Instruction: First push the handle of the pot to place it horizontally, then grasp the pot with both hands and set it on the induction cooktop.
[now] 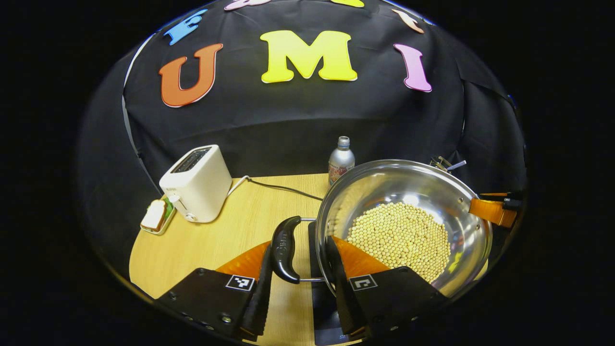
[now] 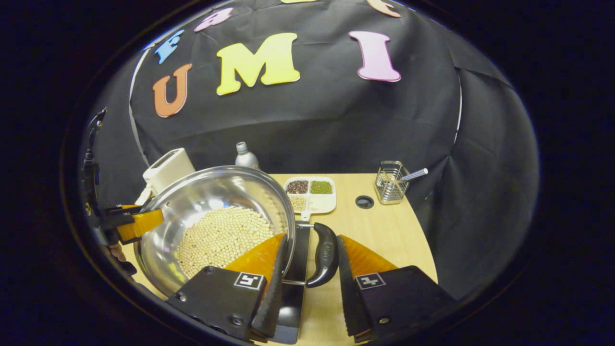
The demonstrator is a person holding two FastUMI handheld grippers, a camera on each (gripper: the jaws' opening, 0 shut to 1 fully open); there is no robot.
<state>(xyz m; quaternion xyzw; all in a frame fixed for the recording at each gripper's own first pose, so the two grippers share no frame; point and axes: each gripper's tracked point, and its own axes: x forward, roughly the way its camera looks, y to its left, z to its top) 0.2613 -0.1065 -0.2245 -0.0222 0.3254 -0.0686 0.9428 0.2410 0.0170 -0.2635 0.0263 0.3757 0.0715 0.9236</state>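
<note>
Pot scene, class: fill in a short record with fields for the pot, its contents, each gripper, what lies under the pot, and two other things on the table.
pot: steel pot, a black handle on each side
contents: pale beans
left gripper: jaws astride one handle, not closed on it
right gripper: jaws astride the other handle, not closed
under pot: black induction cooktop
others: white toaster; wire basket

Left gripper view: close at the pot's [image 1: 403, 226] left handle, facing the booth's wall. Right gripper view: close at its right handle. Both share the pot.
</note>
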